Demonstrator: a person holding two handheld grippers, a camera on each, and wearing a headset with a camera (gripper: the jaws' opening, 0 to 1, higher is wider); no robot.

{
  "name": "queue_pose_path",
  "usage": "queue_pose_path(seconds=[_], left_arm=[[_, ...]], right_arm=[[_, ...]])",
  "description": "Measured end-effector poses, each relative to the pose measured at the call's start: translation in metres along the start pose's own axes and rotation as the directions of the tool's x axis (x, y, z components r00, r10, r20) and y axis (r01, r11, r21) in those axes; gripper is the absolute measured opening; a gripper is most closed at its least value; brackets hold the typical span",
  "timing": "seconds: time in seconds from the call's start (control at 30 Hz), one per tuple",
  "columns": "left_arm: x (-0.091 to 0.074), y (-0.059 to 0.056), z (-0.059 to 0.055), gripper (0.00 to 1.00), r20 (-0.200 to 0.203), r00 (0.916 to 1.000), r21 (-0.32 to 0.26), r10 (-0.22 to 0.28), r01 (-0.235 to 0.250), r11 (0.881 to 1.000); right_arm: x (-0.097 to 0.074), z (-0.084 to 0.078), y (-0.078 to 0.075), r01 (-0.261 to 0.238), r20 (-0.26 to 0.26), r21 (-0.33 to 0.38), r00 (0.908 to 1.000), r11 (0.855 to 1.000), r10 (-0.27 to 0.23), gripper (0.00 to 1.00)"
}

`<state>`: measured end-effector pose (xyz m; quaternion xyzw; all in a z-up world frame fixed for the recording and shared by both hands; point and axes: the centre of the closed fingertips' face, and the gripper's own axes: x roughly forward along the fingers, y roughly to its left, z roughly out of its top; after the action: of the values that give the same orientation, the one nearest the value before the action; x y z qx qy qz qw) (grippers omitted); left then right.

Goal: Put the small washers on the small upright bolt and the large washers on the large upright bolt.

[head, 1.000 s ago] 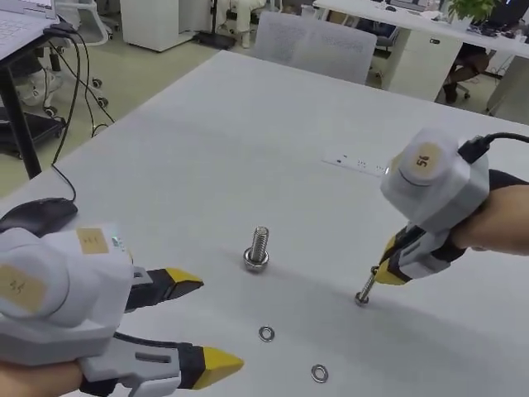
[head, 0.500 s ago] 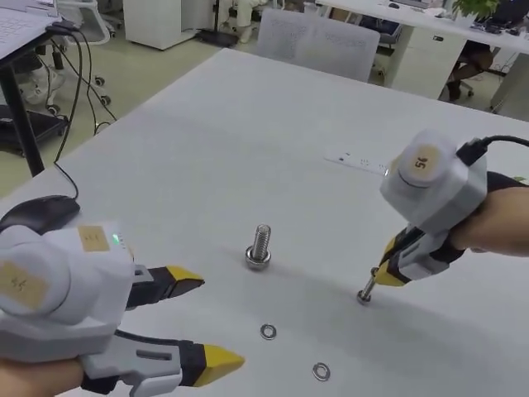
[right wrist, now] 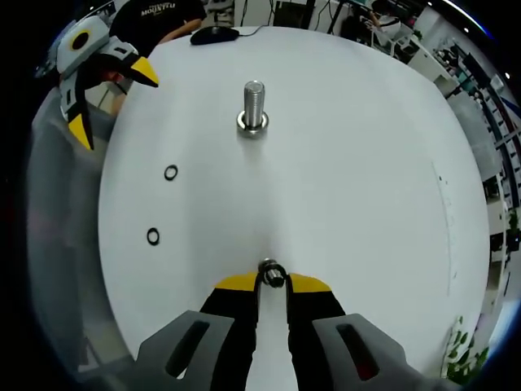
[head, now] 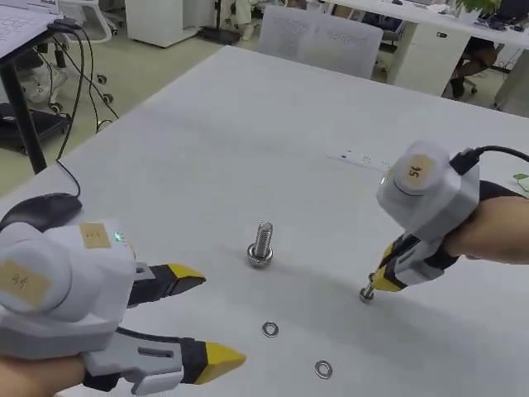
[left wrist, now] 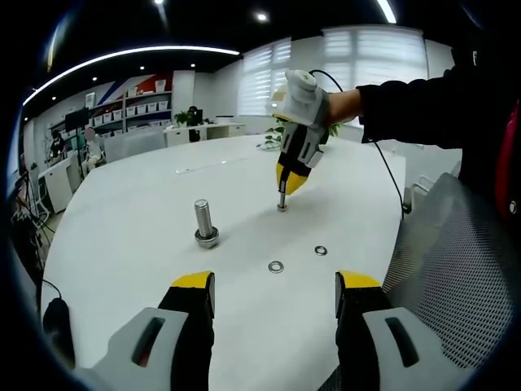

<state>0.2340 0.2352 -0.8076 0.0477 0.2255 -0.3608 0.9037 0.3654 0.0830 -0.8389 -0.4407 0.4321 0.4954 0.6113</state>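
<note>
**A:** The right gripper (head: pixel 382 281) has dropped since a second ago. Far less of the small bolt (head: pixel 366 292) shows below its yellow tips now.

**B:** The right gripper view has the jaws drawn nearly together, pinching the top of that bolt. Whether a washer is caught in there too, I cannot tell.

**A:** So my read is that it's steadying the bolt or seating something on it. Nothing else on the table (head: pixel 248 141) has moved.

**B:** Agreed. The first loose washer (head: pixel 269 329) and the second loose washer (head: pixel 323 369) lie flat where they were, near each other, between the two grippers. Small or large, I can't judge.

**A:** The large bolt (head: pixel 262 244) stands upright, well apart from the small one. There's a ring at its foot, but I can't tell whether it's a washer or a flange.

**B:** The left gripper (head: pixel 219 318) hasn't budged. It hovers low with jaws spread wide and nothing between them, just beside the first washer.

**A:** Any obstacles?

**B:** A computer mouse (head: pixel 41 211) sits at the near edge and a power strip (head: pixel 359 159) lies farther back, both clear of the work. The path from the washers to either bolt is open.
</note>
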Motion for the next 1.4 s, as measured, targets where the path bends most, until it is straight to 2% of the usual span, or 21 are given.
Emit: queue_pose_path(seconds=[0.27,0.57,1.4], left_arm=[[-0.002,0.000,-0.001,0.59,-0.003,1.0000,-0.001,0.000,0.000,1.000],[-0.002,0.001,-0.002,0.59,-0.008,1.0000,-0.003,0.000,0.000,1.000],[0.001,0.002,-0.001,0.58,-0.011,0.9999,-0.005,-0.003,0.003,1.000]], right_arm=[[0.015,-0.004,0.002,-0.014,-0.009,0.011,0.9999,1.000,0.014,0.13],[0.023,-0.005,0.003,-0.018,-0.007,0.022,0.9998,1.000,0.018,0.13],[0.027,-0.006,-0.003,-0.013,-0.009,0.017,0.9999,1.000,0.013,0.16]])
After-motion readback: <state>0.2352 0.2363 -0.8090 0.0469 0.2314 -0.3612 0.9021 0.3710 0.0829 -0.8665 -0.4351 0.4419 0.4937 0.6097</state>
